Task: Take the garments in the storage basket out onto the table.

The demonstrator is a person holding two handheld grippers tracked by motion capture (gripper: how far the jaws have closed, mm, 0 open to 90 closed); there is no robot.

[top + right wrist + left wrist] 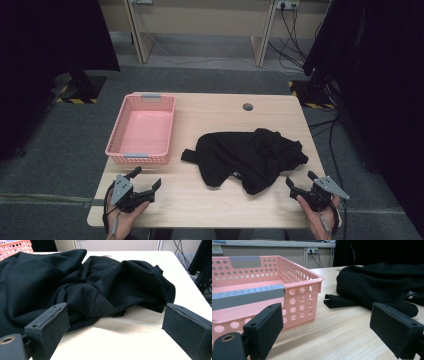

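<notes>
Basket: pink perforated plastic basket (142, 129) with grey handle strips on its short ends, empty, on the left part of the surface.
Surface: pale wood-grain rectangular surface (190, 200) with a round grey cable hole (247, 106) near its far edge.
Floor: grey carpet (50, 150).
Background: light wooden desk (200, 20) against the wall, black cables (292, 35) hanging beside it.

Matt black cloth garment (250, 157), perforated pink plastic basket (142, 129), pale wood-grain table (200, 200).
</notes>
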